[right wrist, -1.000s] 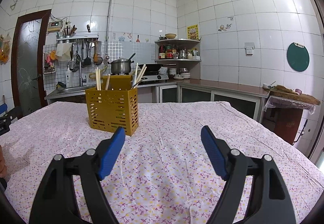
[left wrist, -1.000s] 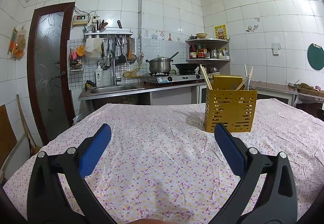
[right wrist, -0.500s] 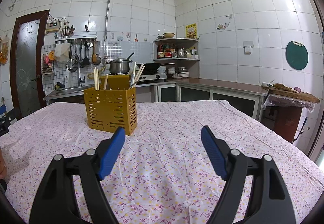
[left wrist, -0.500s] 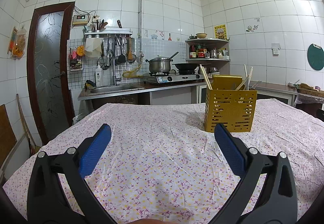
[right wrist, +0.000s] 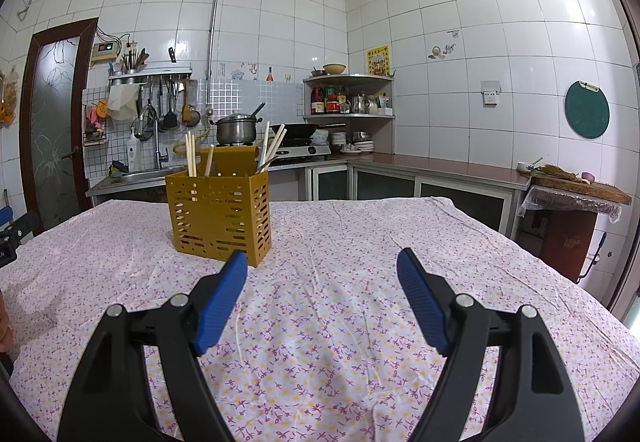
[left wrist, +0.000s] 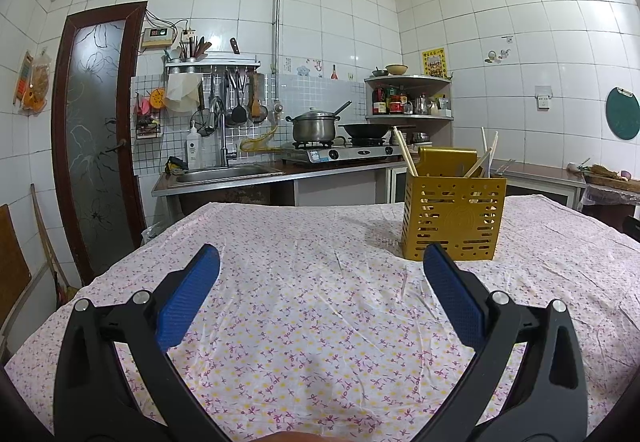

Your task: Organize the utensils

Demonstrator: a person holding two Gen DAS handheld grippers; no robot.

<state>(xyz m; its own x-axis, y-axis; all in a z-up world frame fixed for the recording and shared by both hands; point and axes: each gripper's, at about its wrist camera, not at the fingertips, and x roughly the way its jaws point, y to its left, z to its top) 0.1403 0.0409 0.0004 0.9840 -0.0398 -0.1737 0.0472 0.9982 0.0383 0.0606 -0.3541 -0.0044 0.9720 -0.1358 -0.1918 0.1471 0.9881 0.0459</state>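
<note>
A yellow perforated utensil holder (left wrist: 452, 220) stands upright on the floral tablecloth (left wrist: 312, 306), with several chopsticks (left wrist: 405, 152) sticking out of it. It also shows in the right wrist view (right wrist: 219, 214), chopsticks (right wrist: 191, 158) leaning in it. My left gripper (left wrist: 320, 262) is open and empty, low over the cloth, left of and nearer than the holder. My right gripper (right wrist: 322, 262) is open and empty, right of and nearer than the holder.
Behind the table runs a kitchen counter with a sink (left wrist: 224, 172), a gas stove with a pot (left wrist: 314, 128) and a wok, and a corner shelf (left wrist: 408, 98). A door (left wrist: 94, 130) stands left. A side table with a cutting board (right wrist: 580, 188) is right.
The right wrist view has drifted slightly, so the holder sits a little more to the right in it. The left gripper has not visibly moved. Both stay open.
</note>
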